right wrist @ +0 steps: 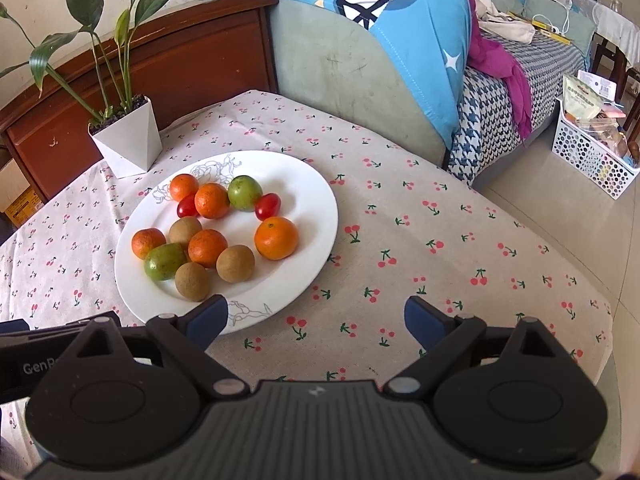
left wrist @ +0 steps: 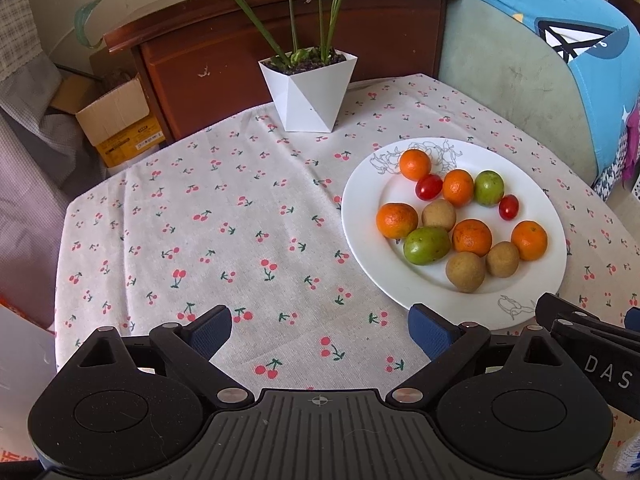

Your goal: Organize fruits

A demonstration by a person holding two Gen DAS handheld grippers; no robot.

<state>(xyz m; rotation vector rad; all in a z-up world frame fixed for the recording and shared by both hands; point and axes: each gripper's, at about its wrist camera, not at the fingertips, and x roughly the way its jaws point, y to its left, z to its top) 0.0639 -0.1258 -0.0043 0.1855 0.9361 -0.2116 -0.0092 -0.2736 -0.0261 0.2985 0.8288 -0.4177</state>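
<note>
Cherry-print bench (left wrist: 240, 216): left tool (left wrist: 320, 330) and right tool (right wrist: 316, 320) both spread wide, empty, at the near edge. White plate (right wrist: 304, 184) of fruits (right wrist: 276, 238) lies between them at 12 o'clock; bare cloth flanks it. Planter (left wrist: 308, 92) at far edge.

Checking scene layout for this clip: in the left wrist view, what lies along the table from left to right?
Cardboard box off the table's left edge → white plant pot → white plate holding the fruits → blue cloth draped over the sofa at far right.
</note>
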